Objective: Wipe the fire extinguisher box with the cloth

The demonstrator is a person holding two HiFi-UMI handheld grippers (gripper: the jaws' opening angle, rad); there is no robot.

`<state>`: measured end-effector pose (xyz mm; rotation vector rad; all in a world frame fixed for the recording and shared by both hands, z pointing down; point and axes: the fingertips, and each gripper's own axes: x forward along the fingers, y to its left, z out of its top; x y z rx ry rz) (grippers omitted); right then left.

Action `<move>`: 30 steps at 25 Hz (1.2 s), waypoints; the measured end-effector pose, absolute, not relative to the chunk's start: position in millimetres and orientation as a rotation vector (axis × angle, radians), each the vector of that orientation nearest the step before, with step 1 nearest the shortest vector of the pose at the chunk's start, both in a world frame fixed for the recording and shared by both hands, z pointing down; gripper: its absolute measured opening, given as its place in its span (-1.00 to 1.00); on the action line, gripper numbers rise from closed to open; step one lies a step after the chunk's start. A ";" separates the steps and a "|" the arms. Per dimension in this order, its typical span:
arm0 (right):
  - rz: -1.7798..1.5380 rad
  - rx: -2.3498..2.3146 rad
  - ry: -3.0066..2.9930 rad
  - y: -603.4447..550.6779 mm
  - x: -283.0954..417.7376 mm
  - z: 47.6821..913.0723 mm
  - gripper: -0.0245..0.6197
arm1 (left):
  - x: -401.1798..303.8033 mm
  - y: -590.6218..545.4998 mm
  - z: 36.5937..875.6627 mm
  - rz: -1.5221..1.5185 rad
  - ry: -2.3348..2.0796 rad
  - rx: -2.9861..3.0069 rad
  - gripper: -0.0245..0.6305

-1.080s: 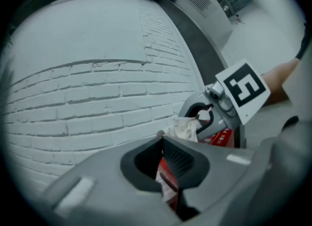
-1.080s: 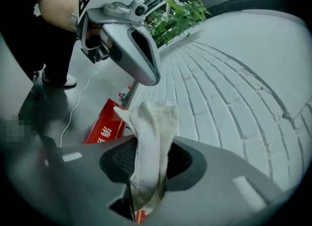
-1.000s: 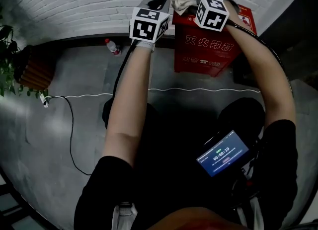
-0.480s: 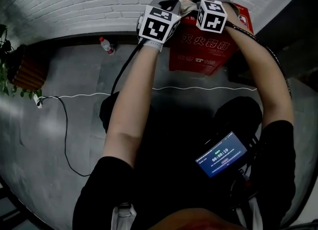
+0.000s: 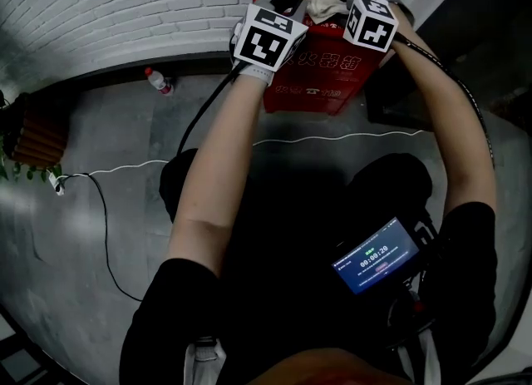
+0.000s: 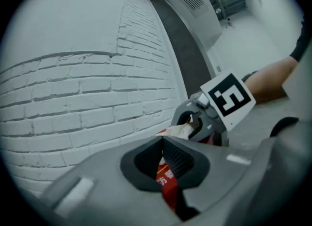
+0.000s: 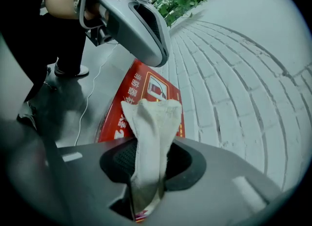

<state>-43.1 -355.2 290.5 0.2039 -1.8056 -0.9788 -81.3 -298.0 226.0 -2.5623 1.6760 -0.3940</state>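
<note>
While the right tongs (image 7: 150, 148) clamp the off-white cloth (image 7: 152, 117) over the red fire extinguisher box (image 5: 316, 84) by the white brick wall (image 5: 125, 9), the left tongs (image 6: 162, 142) are closed on nothing. Wiping seems about to begin, so the cloth should be pressed onto the box top.

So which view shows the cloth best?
The right gripper view: the cloth fills the centre, clamped by the right gripper. The head view shows only a small bunch above the fire extinguisher box; the left gripper view, a distant scrap.
</note>
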 end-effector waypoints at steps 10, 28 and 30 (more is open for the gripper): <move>-0.921 0.281 -1.794 -368.8 40.6 286.3 -0.56 | -21.9 -309.0 233.3 -0.384 1.569 -2.646 -0.92; -0.734 0.520 -1.866 -415.0 162.7 283.1 -0.55 | -26.5 -295.1 238.7 -0.318 1.542 -2.606 -0.92; -0.763 0.576 -1.961 -410.5 146.3 266.3 -0.55 | -29.2 -289.2 230.2 -0.255 1.545 -2.602 -0.92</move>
